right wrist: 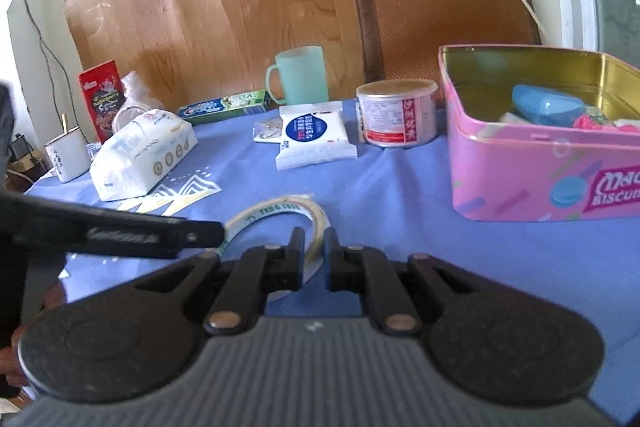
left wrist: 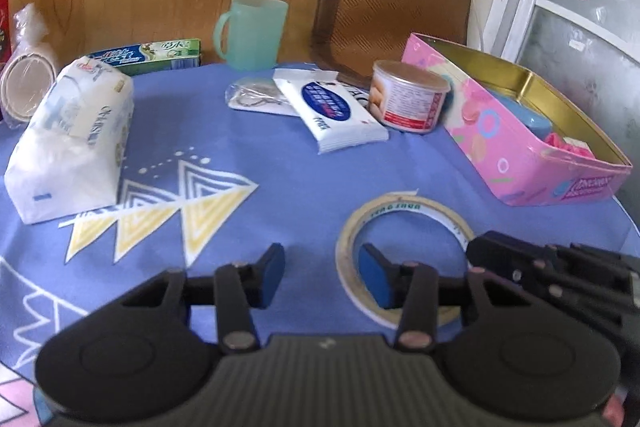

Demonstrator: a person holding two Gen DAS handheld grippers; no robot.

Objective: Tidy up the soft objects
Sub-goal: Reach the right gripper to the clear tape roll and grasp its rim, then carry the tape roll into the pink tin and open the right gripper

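Note:
A large white tissue pack [left wrist: 76, 139] lies at the left of the blue tablecloth; it also shows in the right wrist view [right wrist: 144, 153]. A small white wipes pack [left wrist: 332, 115] [right wrist: 314, 137] lies mid-table. An open pink biscuit tin [left wrist: 516, 155] [right wrist: 540, 163] at the right holds a blue case and pink soft items. My left gripper [left wrist: 320, 277] is open and empty, its right finger over a tape roll [left wrist: 400, 259]. My right gripper [right wrist: 314, 259] is nearly closed with a narrow gap, empty, just in front of the tape roll [right wrist: 280, 219].
A white food can [left wrist: 408, 95] stands beside the tin. A teal mug [left wrist: 252, 31], a toothpaste box [left wrist: 148, 57], a small clear bag [left wrist: 256, 97], a brown chair back [left wrist: 392, 7] and a white enamel cup [right wrist: 66, 157] line the table's back. The left gripper's body [right wrist: 112, 233] crosses the right view.

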